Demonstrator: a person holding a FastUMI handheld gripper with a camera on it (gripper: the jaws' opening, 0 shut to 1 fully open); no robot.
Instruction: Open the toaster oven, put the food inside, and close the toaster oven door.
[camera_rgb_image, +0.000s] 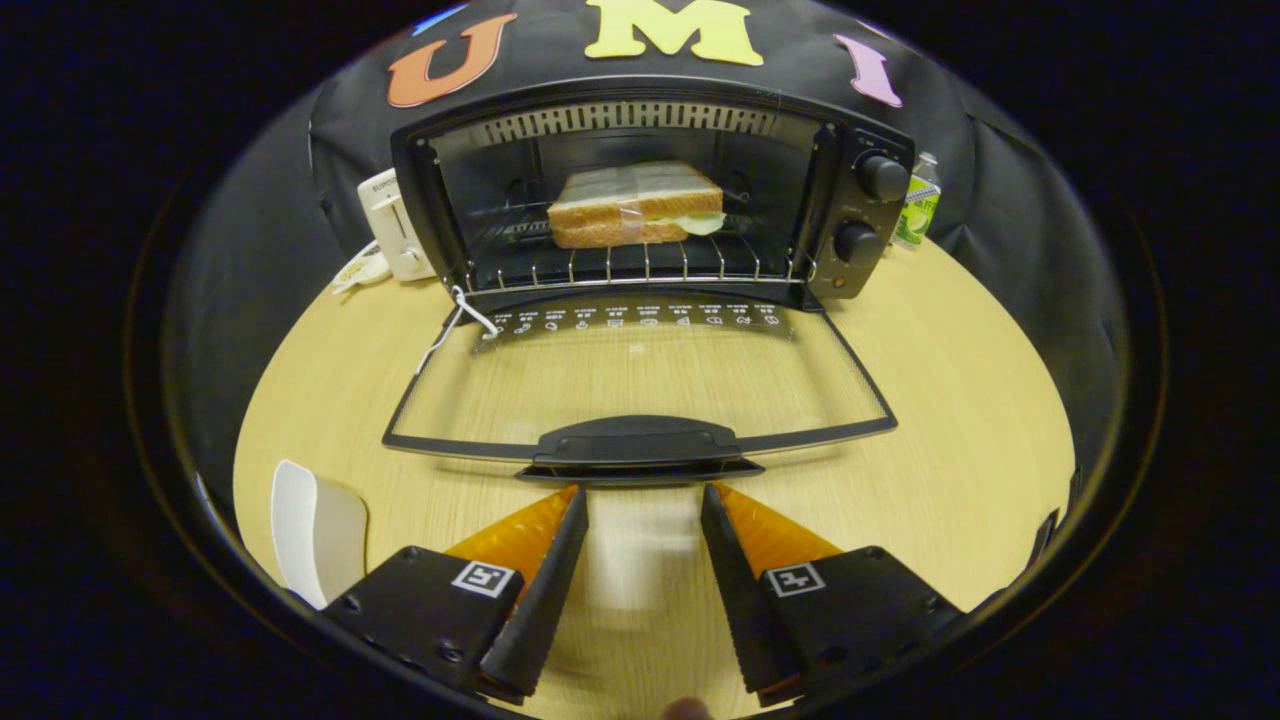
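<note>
A black toaster oven (860, 215) stands at the far side of the round wooden table (960, 440). Its glass door (640, 375) is folded down flat toward me, with the black handle (637, 442) at its near edge. A wrapped sandwich (634, 205) lies on the wire rack (640, 265) inside the oven. My gripper (643, 492) is open, with nothing between its fingers. The fingertips sit just short of the door handle, apart from it.
A white toaster (393, 222) stands left of the oven, with its cord on the table. A small bottle (918, 205) stands behind the oven's right side. A white plate (315, 530) lies on the table left of my fingers.
</note>
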